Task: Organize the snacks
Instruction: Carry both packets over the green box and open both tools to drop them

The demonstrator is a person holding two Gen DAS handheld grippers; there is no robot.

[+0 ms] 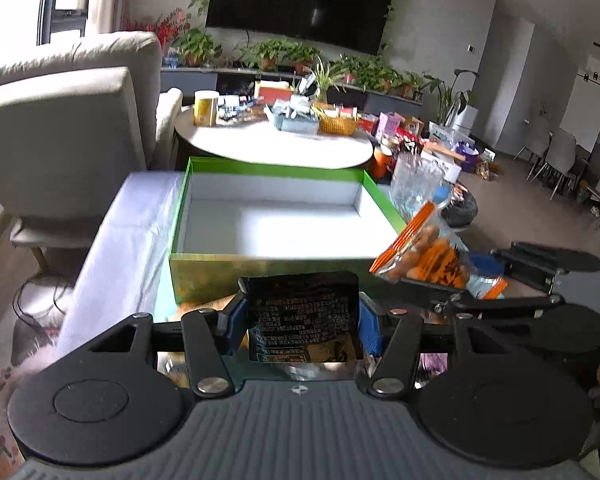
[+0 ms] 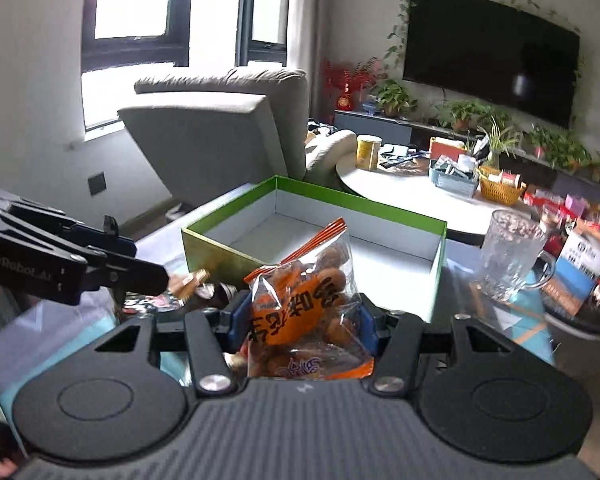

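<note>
An open green box [image 1: 260,268] with a bare white inside stands on the table ahead of me; it also shows in the right wrist view [image 2: 380,208]. My left gripper [image 1: 302,318] is shut on a black snack packet [image 1: 304,316], held just in front of the box's near wall. My right gripper [image 2: 302,320] is shut on a clear and orange bag of brown snacks [image 2: 304,300], held at the box's near right corner. That bag [image 1: 424,256] and the right gripper also show in the left wrist view, to the right of the box.
A clear glass mug [image 2: 508,256] stands right of the box. More snacks [image 2: 188,280] lie on the table before the box. Behind are a round white table [image 1: 280,144] with clutter, a grey armchair [image 1: 72,112], and boxes on the floor [image 1: 440,152].
</note>
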